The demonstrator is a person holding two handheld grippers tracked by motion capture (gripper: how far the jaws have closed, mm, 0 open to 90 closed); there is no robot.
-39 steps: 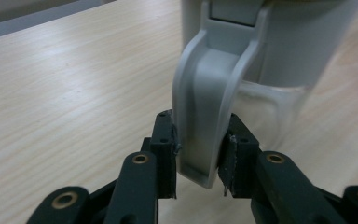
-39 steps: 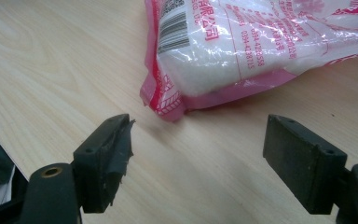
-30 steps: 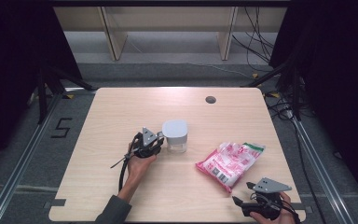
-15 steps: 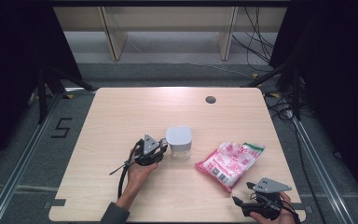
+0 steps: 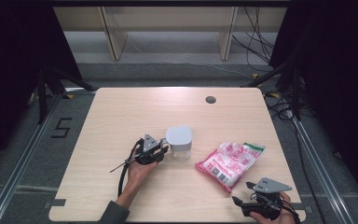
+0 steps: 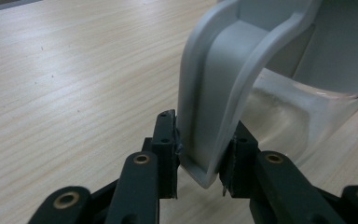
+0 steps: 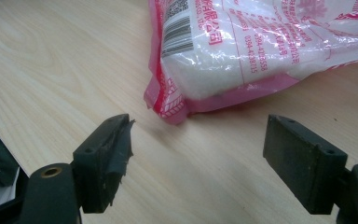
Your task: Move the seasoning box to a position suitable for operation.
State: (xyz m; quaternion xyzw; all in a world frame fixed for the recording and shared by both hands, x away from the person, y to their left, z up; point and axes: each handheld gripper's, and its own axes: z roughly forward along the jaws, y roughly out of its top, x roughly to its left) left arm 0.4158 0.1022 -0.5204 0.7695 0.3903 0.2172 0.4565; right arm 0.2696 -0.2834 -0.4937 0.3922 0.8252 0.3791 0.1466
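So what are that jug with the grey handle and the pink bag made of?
The jug looks like plastic: a see-through, glossy body that catches the light, with a matt grey lid and a smooth moulded handle. It could be glass below; I cannot tell. The bag seems to be thin shiny plastic film, crinkled and printed in pink, with white grains inside.

Left tool [image 5: 161, 151] at grey-lidded jug [image 5: 179, 143], table [image 5: 121, 112] centre.

One lidded jug [image 5: 179, 142], one pink bag [image 5: 230, 161] and two hand-held grippers on one table [image 5: 121, 112].
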